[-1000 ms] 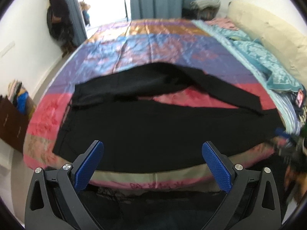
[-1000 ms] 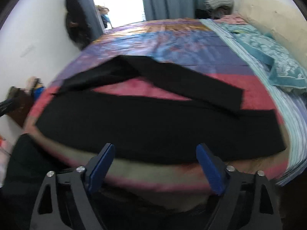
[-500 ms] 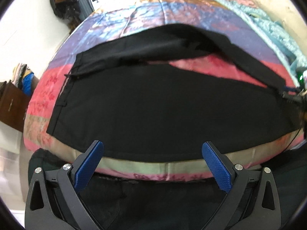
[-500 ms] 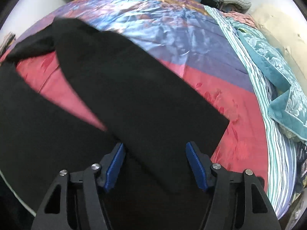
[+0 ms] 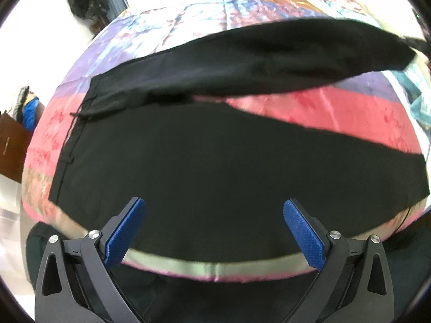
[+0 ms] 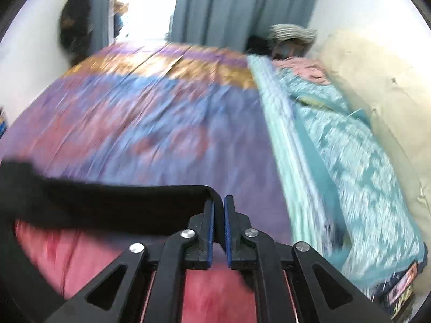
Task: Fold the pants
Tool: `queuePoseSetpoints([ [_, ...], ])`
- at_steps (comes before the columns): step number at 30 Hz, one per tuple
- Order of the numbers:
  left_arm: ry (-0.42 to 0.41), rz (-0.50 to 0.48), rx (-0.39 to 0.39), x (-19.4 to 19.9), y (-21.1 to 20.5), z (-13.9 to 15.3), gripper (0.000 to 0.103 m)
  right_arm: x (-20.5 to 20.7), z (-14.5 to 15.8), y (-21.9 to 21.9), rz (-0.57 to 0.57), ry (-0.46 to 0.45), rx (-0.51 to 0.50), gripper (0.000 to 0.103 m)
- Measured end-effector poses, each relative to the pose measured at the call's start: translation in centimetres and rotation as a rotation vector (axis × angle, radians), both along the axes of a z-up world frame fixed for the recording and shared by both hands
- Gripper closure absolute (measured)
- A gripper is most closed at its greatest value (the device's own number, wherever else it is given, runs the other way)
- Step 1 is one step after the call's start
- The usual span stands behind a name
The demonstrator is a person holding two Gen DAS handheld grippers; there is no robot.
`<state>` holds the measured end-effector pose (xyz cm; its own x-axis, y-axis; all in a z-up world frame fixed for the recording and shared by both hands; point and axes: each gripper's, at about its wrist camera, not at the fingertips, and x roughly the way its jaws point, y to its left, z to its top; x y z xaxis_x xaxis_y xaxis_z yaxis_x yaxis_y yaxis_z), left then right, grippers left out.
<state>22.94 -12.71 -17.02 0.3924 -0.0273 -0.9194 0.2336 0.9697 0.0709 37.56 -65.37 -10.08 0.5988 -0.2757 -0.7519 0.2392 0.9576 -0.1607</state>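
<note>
Spreading across both views is a bed covered by a striped satin bedspread (image 5: 309, 107) in pink, purple, blue and orange bands; a teal patterned blanket (image 6: 358, 145) and a cream pillow (image 6: 377, 86) are lying along its right side, and grey-blue curtains (image 6: 229, 5) are hanging behind it.

The black pants (image 5: 188, 161) are lying on the near part of the bed, waistband to the left, the nearer leg resting flat beside the bed's front edge. The farther leg is hanging in the air above the bedspread, its hem end rising toward the upper right of my left view.

My left gripper (image 5: 214, 231) is hovering over the flat leg near the bed's edge, its blue pads (image 5: 125, 231) standing wide apart and holding nothing.

My right gripper (image 6: 218, 226) is pinching the hem of the raised leg (image 6: 121, 202): its blue pads are nearly meeting, with black fabric passing between them and trailing away to the left. The right view is blurring, so finer fabric detail is not readable.
</note>
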Motion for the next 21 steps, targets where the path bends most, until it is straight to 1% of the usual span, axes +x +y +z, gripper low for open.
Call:
queuePoseSetpoints([
  [1, 0.001, 0.000, -0.003, 0.3, -0.2, 0.0, 0.001, 1.4, -0.1, -1.0, -0.041, 0.002, 0.006, 0.055],
  [2, 0.003, 0.002, -0.003, 0.6, -0.5, -0.1, 0.001, 2.4, -0.4, -2.1, -0.094, 0.005, 0.001, 0.044],
  [3, 0.005, 0.004, -0.004, 0.8, -0.6, -0.2, 0.001, 2.9, -0.9, -3.0, -0.149, -0.010, -0.008, 0.039],
  [4, 0.006, 0.008, -0.004, 1.0, -0.6, -0.4, 0.001, 2.8, -1.6, -3.9, -0.185, -0.027, 0.009, 0.039],
  [5, 0.010, 0.015, -0.003, 1.1, -0.5, -0.8, 0.001, 2.4, -3.0, -5.0, -0.217, -0.025, 0.061, 0.039],
  [8, 0.052, 0.032, 0.008, 1.4, 0.0, -2.7, 0.001, 1.4, -7.7, -7.7, -0.293, 0.014, 0.245, 0.039],
  [9, 0.064, 0.034, 0.011, 1.5, 0.0, -3.3, 0.001, 0.6, -10.2, -8.7, -0.331, 0.035, 0.331, 0.039],
  [10, 0.086, 0.035, 0.019, 1.6, 0.1, -4.0, 0.001, 0.2, -11.8, -9.6, -0.351, 0.041, 0.386, 0.039],
  [12, 0.097, 0.034, 0.033, 1.5, 0.0, -4.6, 0.001, -0.8, -15.3, -11.1, -0.403, 0.036, 0.520, 0.039],
  [14, 0.089, 0.034, 0.048, 1.5, -0.1, -5.0, 0.001, -1.1, -17.4, -12.2, -0.445, 0.027, 0.600, 0.039],
  [16, 0.078, 0.036, 0.056, 1.8, -0.2, -5.0, 0.001, -1.0, -19.0, -13.0, -0.493, -0.010, 0.666, 0.039],
  [19, 0.064, 0.068, 0.062, 3.1, 0.1, -5.1, 0.001, 0.5, -19.4, -13.3, -0.509, -0.062, 0.672, 0.038],
  [20, 0.064, 0.081, 0.060, 3.5, 0.3, -5.1, 0.001, 1.3, -19.5, -13.2, -0.491, -0.057, 0.672, 0.038],
  [21, 0.065, 0.093, 0.058, 3.9, 0.4, -5.2, 0.001, 2.2, -19.4, -13.1, -0.453, -0.032, 0.644, 0.057],
])
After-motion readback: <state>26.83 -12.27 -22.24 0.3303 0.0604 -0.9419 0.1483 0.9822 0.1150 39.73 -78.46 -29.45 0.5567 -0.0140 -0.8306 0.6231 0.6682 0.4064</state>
